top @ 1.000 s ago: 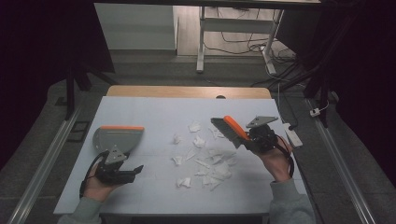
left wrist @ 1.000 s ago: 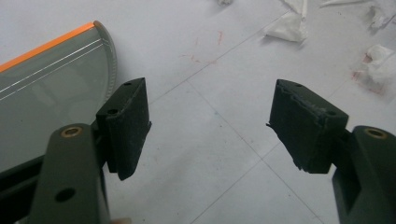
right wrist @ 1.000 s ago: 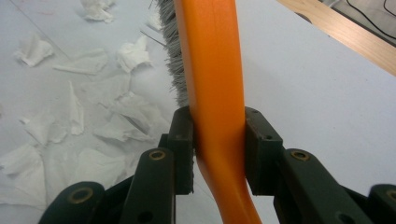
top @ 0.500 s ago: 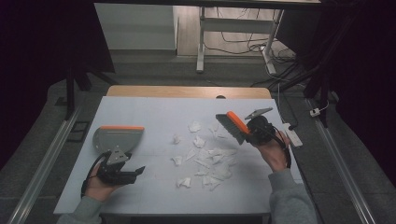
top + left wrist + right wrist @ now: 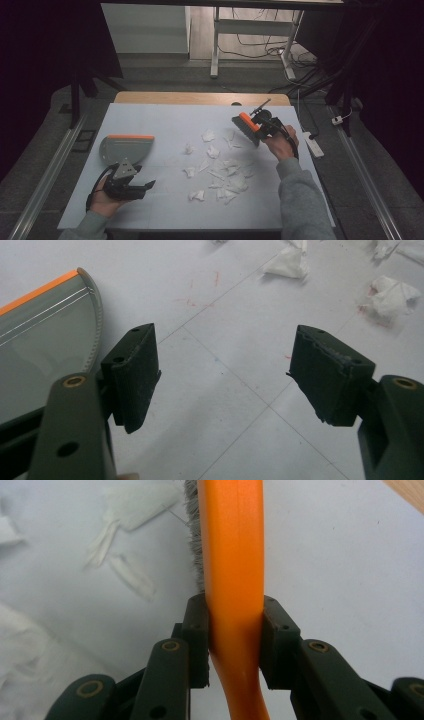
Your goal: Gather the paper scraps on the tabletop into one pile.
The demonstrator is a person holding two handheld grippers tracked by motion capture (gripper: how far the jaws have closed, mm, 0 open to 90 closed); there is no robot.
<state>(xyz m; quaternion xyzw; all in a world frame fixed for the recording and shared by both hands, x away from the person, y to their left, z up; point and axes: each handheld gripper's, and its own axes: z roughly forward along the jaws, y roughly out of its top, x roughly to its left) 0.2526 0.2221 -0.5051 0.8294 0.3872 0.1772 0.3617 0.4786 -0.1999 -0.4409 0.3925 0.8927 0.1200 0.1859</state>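
Dustpan [image 5: 126,148], grey with an orange lip, lies at the left, just beyond your left gripper [image 5: 131,186]; in the left gripper view it sits off the outer side of the near jaw, pan wall [image 5: 40,340] beside that jaw and not between the pair. Those jaws stand spread and released, bare table sheet [image 5: 225,390] between the pads, nothing held. Ahead of them and off to the far side lie the nearest paper scraps [image 5: 287,265].

Centre: the scraps [image 5: 220,170] lie strewn across the sheet, between the pan and the brush, well apart from the pan's orange lip.

Right: your right gripper [image 5: 260,125] is clenched on the orange brush [image 5: 246,127], both pads pressed against the handle [image 5: 235,610]. The handle's long axis runs straight out from the jaws, bristles [image 5: 192,525] on the side facing the scraps, which lie to that same side of the jaws.

Relation governing the coming move: the scraps lie between bristles and pan, so your stroke would likely run broadside to the handle, toward the pan. Your left hand [image 5: 102,197] is the nearer to the pan, should it need steadying.
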